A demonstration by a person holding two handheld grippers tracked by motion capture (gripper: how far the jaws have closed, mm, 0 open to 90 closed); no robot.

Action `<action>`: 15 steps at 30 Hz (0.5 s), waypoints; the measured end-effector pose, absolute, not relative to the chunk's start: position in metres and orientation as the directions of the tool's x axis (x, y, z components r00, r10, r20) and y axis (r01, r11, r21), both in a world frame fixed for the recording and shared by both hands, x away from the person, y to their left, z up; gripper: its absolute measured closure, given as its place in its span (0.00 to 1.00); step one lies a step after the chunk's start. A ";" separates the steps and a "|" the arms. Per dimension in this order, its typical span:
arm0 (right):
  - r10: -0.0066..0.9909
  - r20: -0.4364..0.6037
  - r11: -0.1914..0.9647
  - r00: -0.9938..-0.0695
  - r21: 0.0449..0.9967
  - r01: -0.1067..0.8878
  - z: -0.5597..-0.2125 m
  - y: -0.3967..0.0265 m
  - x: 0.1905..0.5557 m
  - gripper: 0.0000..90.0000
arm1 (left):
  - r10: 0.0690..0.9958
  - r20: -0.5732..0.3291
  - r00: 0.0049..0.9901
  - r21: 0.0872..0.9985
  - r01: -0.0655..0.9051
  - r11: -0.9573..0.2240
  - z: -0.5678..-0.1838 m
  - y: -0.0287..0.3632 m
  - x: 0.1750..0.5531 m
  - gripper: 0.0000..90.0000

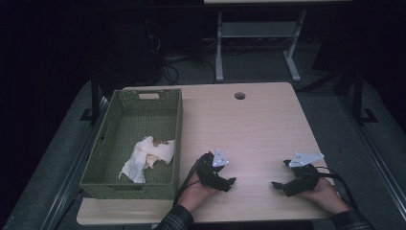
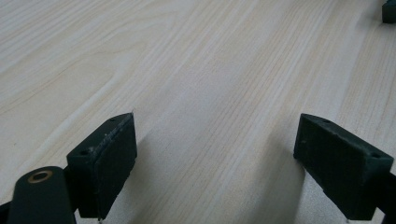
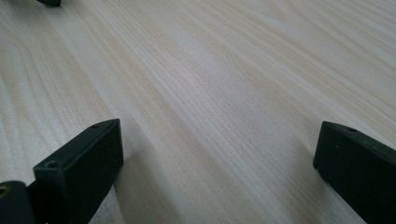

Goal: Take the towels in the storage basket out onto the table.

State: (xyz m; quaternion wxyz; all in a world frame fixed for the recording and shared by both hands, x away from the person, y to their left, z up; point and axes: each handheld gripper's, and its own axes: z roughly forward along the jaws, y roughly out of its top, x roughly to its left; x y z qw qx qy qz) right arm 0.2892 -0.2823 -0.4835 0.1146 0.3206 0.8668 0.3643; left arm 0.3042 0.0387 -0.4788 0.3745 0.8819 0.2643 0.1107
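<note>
My two grippers rest low on the worktop (image 1: 258,124), close to my edge of it. The left gripper (image 1: 230,182) sits at about 6 o'clock on the worktop and points toward 3 o'clock. The right gripper (image 1: 276,184) sits at about 4 o'clock and points back toward 9 o'clock, so the two tips face each other with a bare strip of wood between them. In the left gripper view the two black jaws stand spread apart, and I see just pale wood between them. In the right gripper view the jaws are spread wide too, with nothing in them. So I am holding nothing right now. The thing nearest my left gripper is the green basket (image 1: 178,143), which stands along the 9 o'clock side of the worktop. Inside it, down near my end, lies a crumpled white cloth (image 1: 146,155), with a small brown thing (image 1: 158,141) touching its far edge; I cannot tell what that is. The cloth is fully inside the basket and well apart from both grippers. I think the putting-away part looks done, since the cloth is in the basket and nothing loose lies on the wood. If there is more to do, I cannot see it from here.
</note>
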 end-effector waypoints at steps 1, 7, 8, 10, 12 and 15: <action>0.639 0.035 0.529 -0.768 0.705 0.472 -0.484 -0.282 0.289 0.01 | 0.549 -0.003 0.836 0.719 0.383 -0.580 -0.479 0.039 0.304 0.14; 0.636 0.037 0.530 -0.771 0.705 0.472 -0.483 -0.282 0.290 0.01 | 0.549 -0.003 0.836 0.717 0.385 -0.581 -0.478 0.039 0.304 0.14; 0.636 0.038 0.530 -0.771 0.705 0.472 -0.483 -0.282 0.289 0.01 | 0.548 -0.004 0.836 0.714 0.386 -0.584 -0.478 0.040 0.305 0.14; 0.636 0.038 0.530 -0.771 0.705 0.472 -0.483 -0.282 0.289 0.01 | 0.548 -0.004 0.836 0.704 0.391 -0.593 -0.477 0.042 0.306 0.14; 0.634 0.037 0.532 -0.772 0.704 0.471 -0.483 -0.282 0.289 0.01 | 0.556 -0.010 0.831 0.704 0.401 -0.586 -0.476 0.043 0.307 0.14; 0.627 0.037 0.537 -0.778 0.703 0.466 -0.483 -0.282 0.289 0.01 | 0.552 -0.010 0.834 0.693 0.404 -0.597 -0.474 0.044 0.306 0.14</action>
